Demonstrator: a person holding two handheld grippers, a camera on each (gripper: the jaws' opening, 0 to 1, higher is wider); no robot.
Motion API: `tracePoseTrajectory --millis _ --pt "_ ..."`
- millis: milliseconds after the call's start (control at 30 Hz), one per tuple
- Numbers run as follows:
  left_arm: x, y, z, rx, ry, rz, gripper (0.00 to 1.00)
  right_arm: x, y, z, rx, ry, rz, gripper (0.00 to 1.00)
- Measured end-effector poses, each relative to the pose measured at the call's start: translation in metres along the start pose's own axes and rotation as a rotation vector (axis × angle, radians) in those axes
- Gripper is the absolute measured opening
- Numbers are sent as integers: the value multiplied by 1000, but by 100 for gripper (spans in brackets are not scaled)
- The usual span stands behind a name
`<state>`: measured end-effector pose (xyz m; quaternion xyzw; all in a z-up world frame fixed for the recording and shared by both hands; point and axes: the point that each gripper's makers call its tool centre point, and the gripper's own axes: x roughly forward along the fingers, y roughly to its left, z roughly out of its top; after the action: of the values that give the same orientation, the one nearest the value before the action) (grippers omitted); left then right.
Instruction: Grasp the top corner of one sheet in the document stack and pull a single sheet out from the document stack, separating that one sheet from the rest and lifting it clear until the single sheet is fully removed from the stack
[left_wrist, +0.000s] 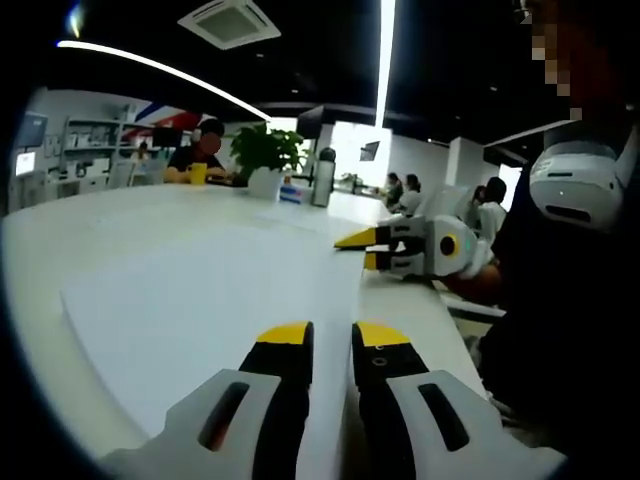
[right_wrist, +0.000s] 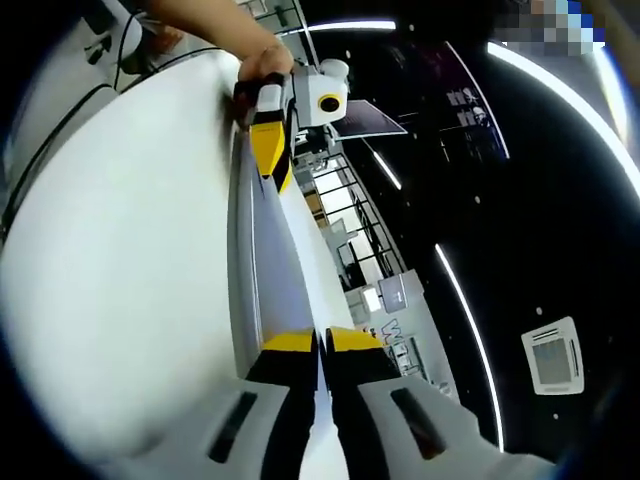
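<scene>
While the smooth white table (left_wrist: 120, 230) spreads wide, a thin flat sheet (left_wrist: 210, 310) is pinched along its edge by both nearly closed yellow-tipped grippers: left (left_wrist: 332, 335) at six o'clock, right (left_wrist: 368, 249) at three o'clock.

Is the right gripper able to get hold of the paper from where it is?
Probably yes. The right gripper already sits at the edge of the paper, its fingers nearly closed around it, and nothing blocks it. The left gripper is at the paper's opposite edge.
</scene>
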<state>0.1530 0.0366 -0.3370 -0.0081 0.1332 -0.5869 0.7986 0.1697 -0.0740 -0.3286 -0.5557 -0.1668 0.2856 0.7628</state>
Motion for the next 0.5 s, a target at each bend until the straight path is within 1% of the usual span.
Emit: tracePoseTrajectory --millis 500 --pt "0 -1 0 1 -5 0 17 -1 1 0 0 2 6 3"
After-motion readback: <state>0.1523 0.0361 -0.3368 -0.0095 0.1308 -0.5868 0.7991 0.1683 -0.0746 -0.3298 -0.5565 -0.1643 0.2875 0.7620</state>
